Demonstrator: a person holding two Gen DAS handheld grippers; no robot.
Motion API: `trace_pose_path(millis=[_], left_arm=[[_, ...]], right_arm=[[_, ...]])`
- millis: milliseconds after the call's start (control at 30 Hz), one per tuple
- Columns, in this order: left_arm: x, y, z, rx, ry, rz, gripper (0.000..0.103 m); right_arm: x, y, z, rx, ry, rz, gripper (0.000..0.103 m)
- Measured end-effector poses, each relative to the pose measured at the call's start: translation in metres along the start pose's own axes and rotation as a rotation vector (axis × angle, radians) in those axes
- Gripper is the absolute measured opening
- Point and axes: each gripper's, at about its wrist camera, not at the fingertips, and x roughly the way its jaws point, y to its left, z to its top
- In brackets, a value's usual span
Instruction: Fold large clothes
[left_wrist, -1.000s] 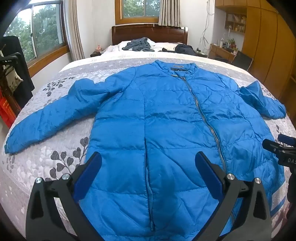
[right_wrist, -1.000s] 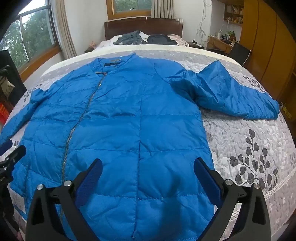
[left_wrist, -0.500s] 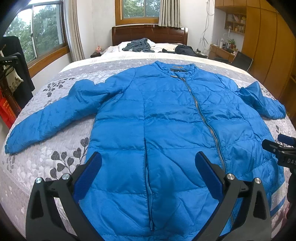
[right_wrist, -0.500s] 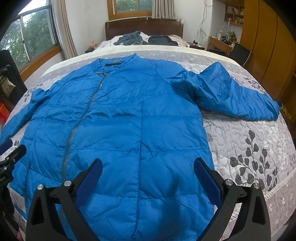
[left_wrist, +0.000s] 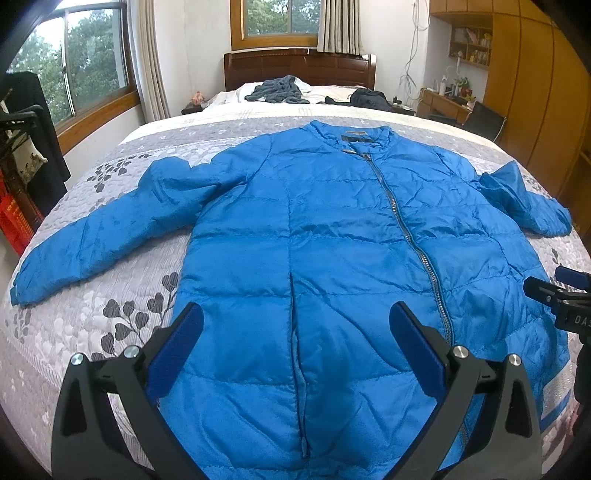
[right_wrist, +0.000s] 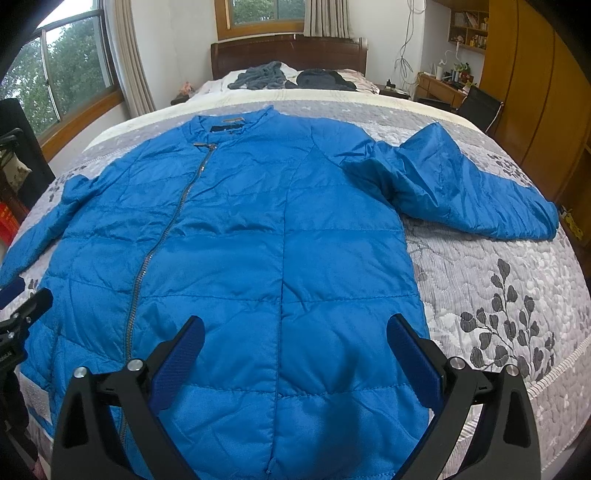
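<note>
Altogether, counted: one blue jacket, two grippers, two dark heaps of clothing, one bed.
Jacket: a blue quilted jacket (left_wrist: 332, 229) lies front up and spread flat on the bed (left_wrist: 122, 295), collar toward the headboard (left_wrist: 299, 68), hem toward the cameras; its zipper (left_wrist: 402, 229) is closed up to the collar.
Sleeves: two. One sleeve (left_wrist: 110, 232) stretches straight out across the grey flowered quilt toward the window side; the other sleeve (right_wrist: 461, 192) is bent and rumpled, its cuff lying near the bed's edge on the wardrobe side.
Left gripper: the left gripper (left_wrist: 295, 332) hangs above the lower part of the jacket, near the hem. Its two blue-padded fingers (left_wrist: 177, 347) stand wide apart, with nothing between them, and no contact with the fabric shows.
Right gripper: the right gripper (right_wrist: 295, 347) hangs likewise over the lower part on the other side of the zipper. Its fingers (right_wrist: 413, 354) are also spread wide, holding nothing, and appear clear of the cloth.
Each seen from the other: the right gripper's tip shows at the right edge of the left wrist view; the left gripper's tip shows at the left edge of the right wrist view.
Other clothing: a grey heap (left_wrist: 277, 88) and a black heap (left_wrist: 369, 98) lie near the pillows, well apart from the jacket.
Room: windows, curtains, a wooden wardrobe (left_wrist: 535, 92) and a desk (left_wrist: 443, 105) stand around the bed.
</note>
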Motion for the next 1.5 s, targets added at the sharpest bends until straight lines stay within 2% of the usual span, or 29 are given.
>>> trace_pose_path(millis=[1500], left_arm=[[-0.0008,0.0027,-0.0023,0.001,0.001,0.007,0.1]], right_arm=[[-0.0016,0.0027,-0.0008,-0.003,-0.005,0.001,0.099]])
